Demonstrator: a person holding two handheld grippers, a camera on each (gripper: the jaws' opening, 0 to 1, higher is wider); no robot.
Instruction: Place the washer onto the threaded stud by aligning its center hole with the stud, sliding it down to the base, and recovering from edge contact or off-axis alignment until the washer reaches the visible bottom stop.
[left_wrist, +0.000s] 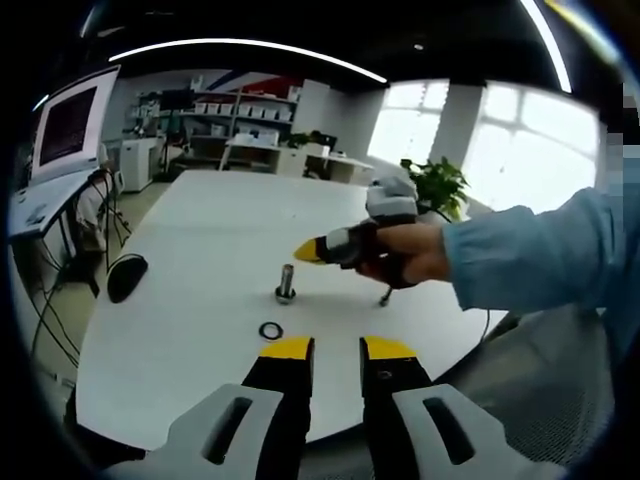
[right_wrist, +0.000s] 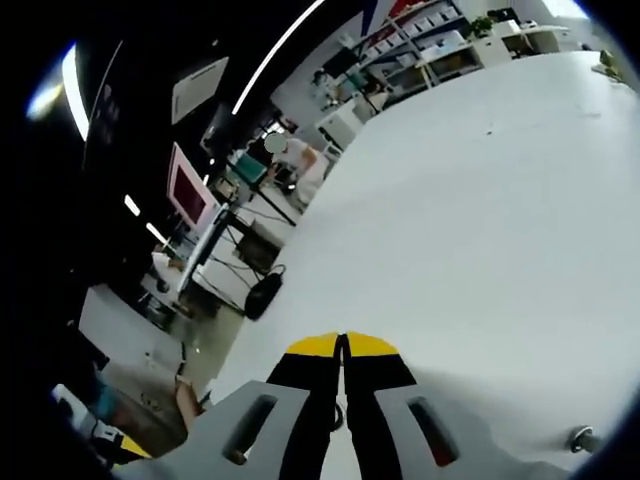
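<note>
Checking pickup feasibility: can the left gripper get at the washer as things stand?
Probably yes. The washer lies flat on the table, just ahead of the left gripper, whose jaws stand open. The stud and right gripper sit beyond it, not between.

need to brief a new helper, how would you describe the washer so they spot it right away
Start at the round white table. Near its front edge stands a short upright threaded stud. The washer is the small dark ring lying flat beside the stud, toward the table's front edge.
</note>
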